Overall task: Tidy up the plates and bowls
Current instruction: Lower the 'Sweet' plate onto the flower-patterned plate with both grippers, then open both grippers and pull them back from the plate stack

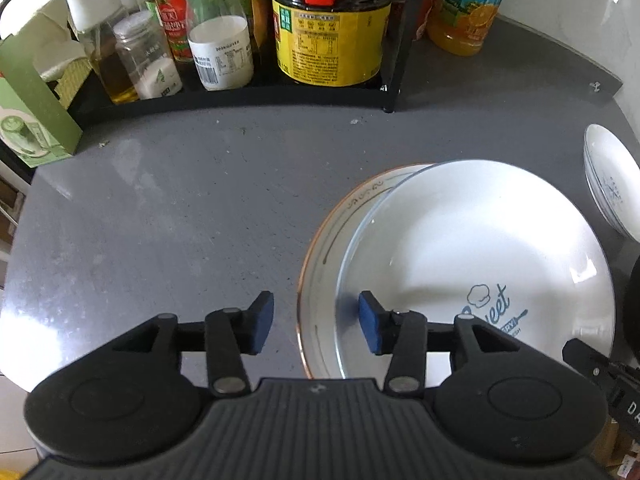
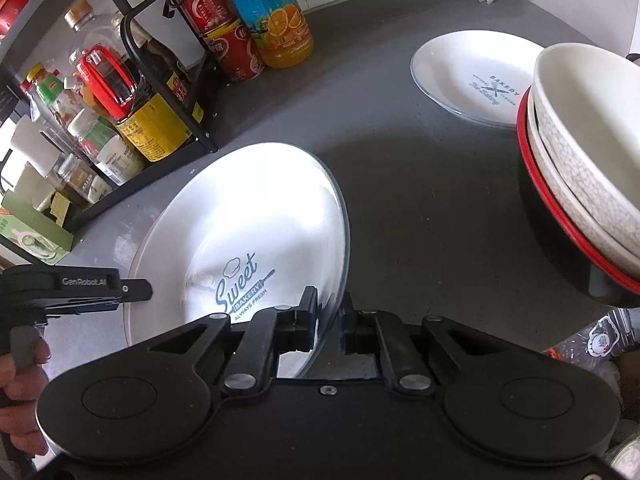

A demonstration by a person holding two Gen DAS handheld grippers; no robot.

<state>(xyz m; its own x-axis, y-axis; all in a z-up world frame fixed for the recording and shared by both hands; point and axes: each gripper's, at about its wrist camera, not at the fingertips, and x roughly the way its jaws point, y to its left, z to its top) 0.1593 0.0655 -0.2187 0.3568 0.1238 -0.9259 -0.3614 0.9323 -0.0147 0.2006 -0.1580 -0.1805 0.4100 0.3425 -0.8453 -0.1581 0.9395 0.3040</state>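
A large white "Sweet Bakery" plate sits on a gold-rimmed plate, shifted to the right of it. My right gripper is shut on the white plate's near right rim, and that side looks slightly lifted. My left gripper is open at the left side of both plates, with its right pad over the white plate and its left pad over the counter. A small white "Bakery" plate lies further back. Nested bowls stand at the right, in a red-rimmed black bowl.
A black rack with oil, sauce and spice bottles lines the back of the grey counter. An orange juice bottle and red cans stand beside it. A green box is at the back left. A hand holds the left gripper.
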